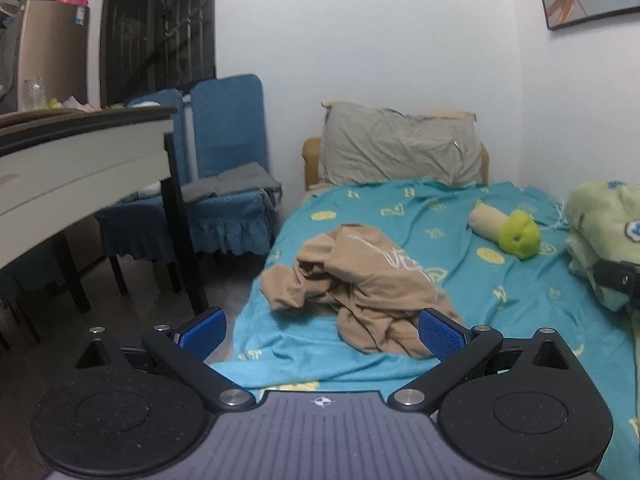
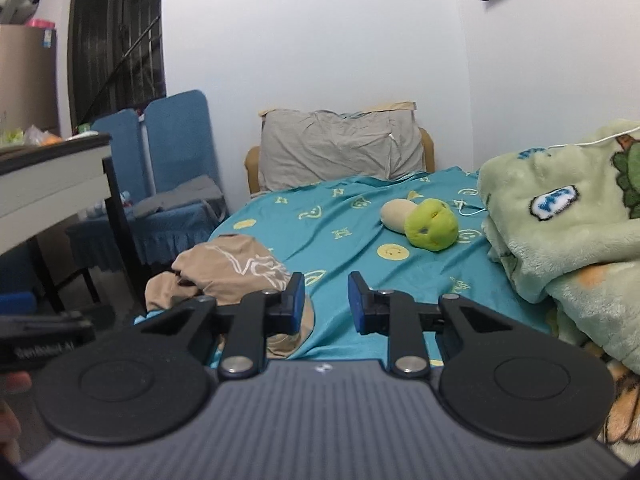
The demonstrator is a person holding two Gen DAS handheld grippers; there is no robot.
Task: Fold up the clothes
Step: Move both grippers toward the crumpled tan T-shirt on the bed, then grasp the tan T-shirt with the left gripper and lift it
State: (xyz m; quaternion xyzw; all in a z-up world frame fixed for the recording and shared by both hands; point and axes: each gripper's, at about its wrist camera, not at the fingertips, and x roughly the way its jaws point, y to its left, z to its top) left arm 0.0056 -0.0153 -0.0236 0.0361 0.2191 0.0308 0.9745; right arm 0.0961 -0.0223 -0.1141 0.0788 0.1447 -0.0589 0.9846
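A crumpled tan garment (image 1: 360,280) with a white line drawing lies in a heap on the teal bed sheet (image 1: 400,216), near the bed's left edge. My left gripper (image 1: 322,332) hovers just in front of the heap, open wide, its blue pads apart from the cloth and empty. In the right wrist view the garment (image 2: 232,268) sits to the left, partly behind the left finger. My right gripper (image 2: 326,302) is over bare sheet (image 2: 340,220) to the right of the heap, its jaws a narrow gap apart and holding nothing.
A green and cream plush toy (image 1: 518,236) lies mid-bed, a grey pillow (image 1: 400,144) at the head. A folded light-green fleece blanket (image 2: 560,220) fills the bed's right side. Left of the bed stand blue-covered chairs (image 1: 224,184) and a white table (image 1: 80,152).
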